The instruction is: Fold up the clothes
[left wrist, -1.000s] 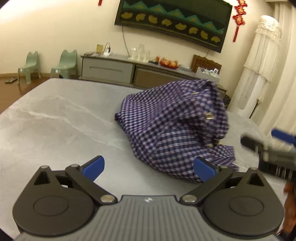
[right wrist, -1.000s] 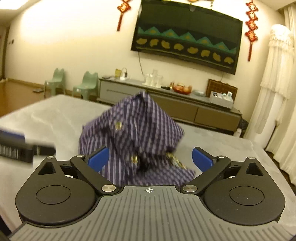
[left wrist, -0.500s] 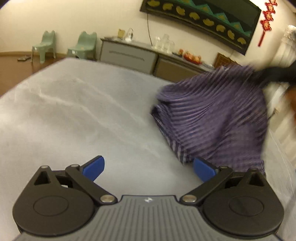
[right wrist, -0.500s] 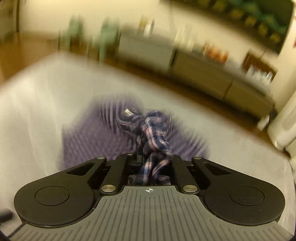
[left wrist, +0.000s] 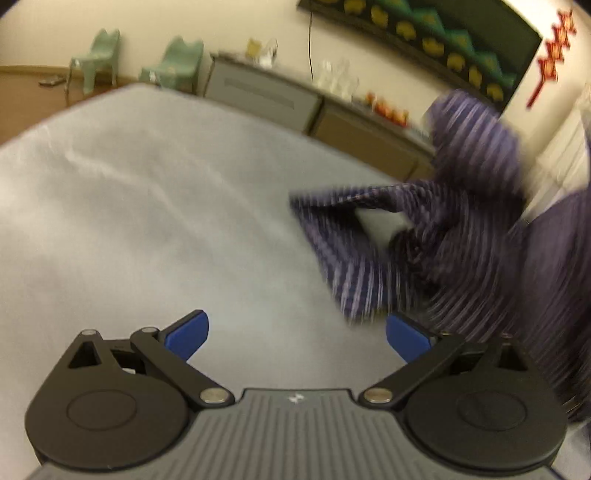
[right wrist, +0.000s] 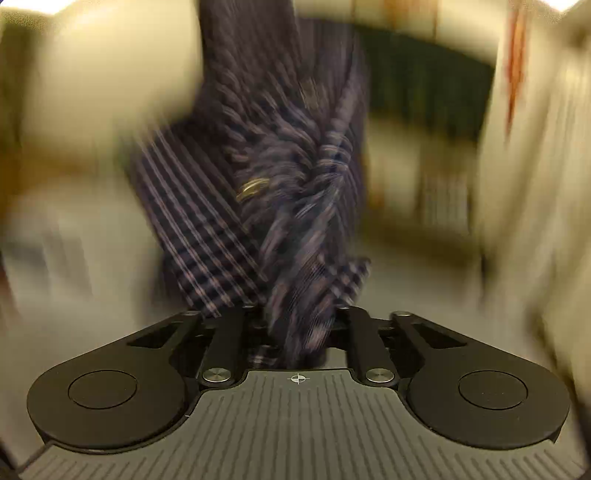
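Note:
A purple checked shirt (left wrist: 454, 236) is lifted off the grey table (left wrist: 147, 206) at the right of the left wrist view, blurred by motion. My left gripper (left wrist: 295, 332) is open and empty, low over the table to the left of the shirt, its right blue pad (left wrist: 406, 338) close to the hanging cloth. My right gripper (right wrist: 295, 317) is shut on a bunched part of the shirt (right wrist: 280, 192), which hangs in front of it with a metal snap (right wrist: 253, 188) showing. The right wrist view is heavily blurred.
Beyond the table's far edge stand a low grey sideboard (left wrist: 266, 98) with glasses and fruit on it, two green chairs (left wrist: 99, 55), and a dark wall hanging (left wrist: 424, 33). A white curtain (left wrist: 561, 147) is at the far right.
My right gripper closed on the shirt and raised it off the table. The shirt went from a heap to hanging and swinging. My left gripper stayed open and shifted left.

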